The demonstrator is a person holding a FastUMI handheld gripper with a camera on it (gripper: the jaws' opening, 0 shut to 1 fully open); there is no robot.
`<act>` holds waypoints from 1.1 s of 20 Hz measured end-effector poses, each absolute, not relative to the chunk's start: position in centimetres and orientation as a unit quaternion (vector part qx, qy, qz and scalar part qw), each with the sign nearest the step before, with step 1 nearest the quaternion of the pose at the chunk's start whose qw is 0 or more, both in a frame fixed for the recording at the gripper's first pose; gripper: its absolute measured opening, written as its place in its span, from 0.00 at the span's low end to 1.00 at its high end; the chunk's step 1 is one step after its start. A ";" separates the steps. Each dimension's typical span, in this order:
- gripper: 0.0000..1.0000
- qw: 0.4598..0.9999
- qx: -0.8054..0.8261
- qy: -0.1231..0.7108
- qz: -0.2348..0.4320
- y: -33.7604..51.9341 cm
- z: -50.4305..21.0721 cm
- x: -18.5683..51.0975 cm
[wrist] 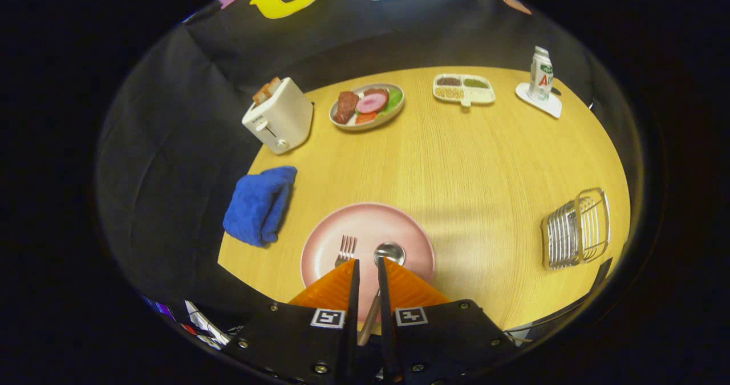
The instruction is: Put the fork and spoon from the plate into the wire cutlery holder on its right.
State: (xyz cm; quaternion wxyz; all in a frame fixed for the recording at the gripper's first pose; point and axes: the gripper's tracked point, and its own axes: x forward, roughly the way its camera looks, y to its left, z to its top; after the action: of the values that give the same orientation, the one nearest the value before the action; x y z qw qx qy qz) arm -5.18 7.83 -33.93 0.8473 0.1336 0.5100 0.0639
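Note:
My gripper (369, 266) hovers above a pink plate (410, 231) near the table's front edge. Its fingers stand close together, shut on the handle of a metal spoon (389, 253). The handle runs back between them and the bowl sticks out just past the fingertips, over the plate. A metal fork (345, 249) lies on the plate, tines pointing away, its handle hidden behind the left finger. The wire cutlery holder (576, 229) stands far to the right of the plate, close to the table's right edge.
Left of the plate a folded blue cloth (259, 204) lies at the table's edge. Beyond are a white toaster (278, 116) with toast, a plate of food (366, 105), a divided snack tray (463, 88) and a bottle (540, 74) on a coaster. Bare wood separates plate and holder.

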 end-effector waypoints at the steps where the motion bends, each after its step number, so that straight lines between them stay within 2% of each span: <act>1: 0.21 0.842 0.137 0.518 0.062 8.1 -34.9 -5.7; 3: 0.24 0.830 0.137 0.538 0.058 8.6 -36.4 -6.7; 16: 0.24 0.792 0.099 0.602 0.026 8.8 -42.0 -8.4; 18: 0.13 0.790 0.100 0.605 0.016 8.4 -41.8 -8.3; 19: 0.13 0.793 0.105 0.599 0.011 8.2 -41.9 -8.0; 21: 0.05 0.790 0.113 0.602 0.015 8.3 -41.6 -8.0; 22: 0.05 0.792 0.121 0.598 0.018 8.5 -41.4 -7.7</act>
State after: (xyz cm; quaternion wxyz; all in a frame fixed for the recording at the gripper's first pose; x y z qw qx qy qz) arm -7.74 8.51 -41.41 0.7922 0.1206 0.5979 0.0181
